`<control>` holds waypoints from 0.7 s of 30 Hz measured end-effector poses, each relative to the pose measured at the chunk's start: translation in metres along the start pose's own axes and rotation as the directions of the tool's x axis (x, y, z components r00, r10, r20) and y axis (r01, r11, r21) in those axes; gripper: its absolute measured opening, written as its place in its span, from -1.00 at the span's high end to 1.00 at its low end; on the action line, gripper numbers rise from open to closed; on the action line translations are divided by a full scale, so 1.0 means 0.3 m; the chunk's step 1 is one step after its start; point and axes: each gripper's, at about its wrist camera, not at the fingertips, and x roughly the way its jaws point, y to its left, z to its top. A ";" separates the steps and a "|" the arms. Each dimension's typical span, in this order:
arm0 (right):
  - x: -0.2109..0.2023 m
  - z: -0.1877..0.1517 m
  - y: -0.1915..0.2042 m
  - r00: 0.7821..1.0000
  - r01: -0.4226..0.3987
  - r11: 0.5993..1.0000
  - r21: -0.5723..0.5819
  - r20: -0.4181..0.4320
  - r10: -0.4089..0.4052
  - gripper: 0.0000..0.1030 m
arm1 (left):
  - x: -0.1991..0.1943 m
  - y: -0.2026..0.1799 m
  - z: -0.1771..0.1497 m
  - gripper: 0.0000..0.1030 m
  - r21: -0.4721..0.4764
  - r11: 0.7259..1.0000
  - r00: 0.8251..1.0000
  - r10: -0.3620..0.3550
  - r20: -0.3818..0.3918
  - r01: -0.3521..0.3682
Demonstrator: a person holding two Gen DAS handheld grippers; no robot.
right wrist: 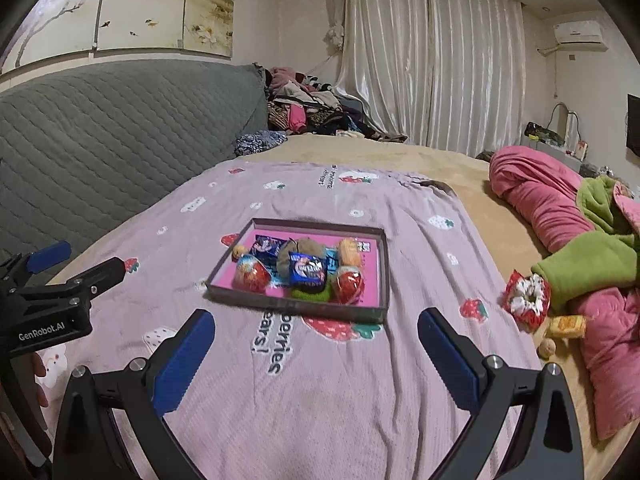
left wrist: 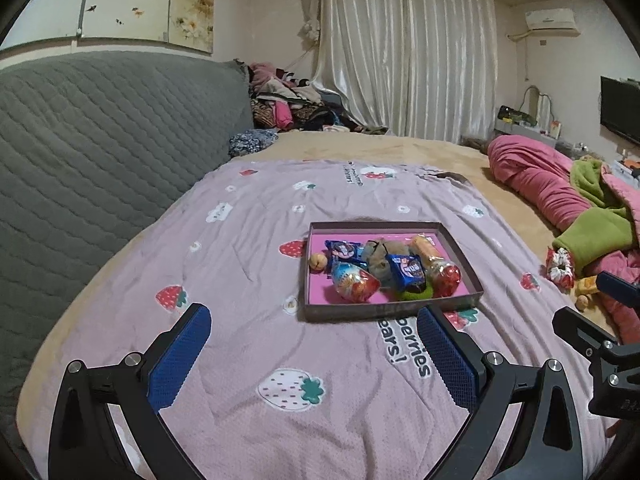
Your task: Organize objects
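Both of my grippers hang over the pink strawberry blanket, nothing between their fingers. My left gripper has its blue pads spread wide, the blanket showing between them; my right gripper is likewise spread wide and holds nothing. Ahead of both lies the tray, a shallow box with a dark rim and pink floor, resting flat on the blanket. Inside it I see a pile of snacks: two blue packets, two red-foil eggs, a brown plush, a pale roll, a small round nut at the left wall, and a green item at the near wall. Well to the right of the tray, off the blanket's edge, lie a red-and-white scrunchie, a yellow packet and another nut, all beside the pink and green quilt. A grey quilted headboard stands to the left.
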 end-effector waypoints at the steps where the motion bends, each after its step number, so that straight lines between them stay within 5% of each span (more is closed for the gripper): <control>1: 0.000 -0.011 -0.003 1.000 0.000 1.000 0.004 -0.003 0.000 -0.99 | 0.001 0.001 -0.018 -1.00 -0.003 1.000 1.000 -0.006 0.002 0.006; 21: 0.051 -0.228 0.001 0.999 0.018 1.000 0.000 -0.050 -0.018 -0.99 | 0.077 -0.010 -0.236 -1.00 0.002 1.000 0.999 -0.024 -0.040 0.024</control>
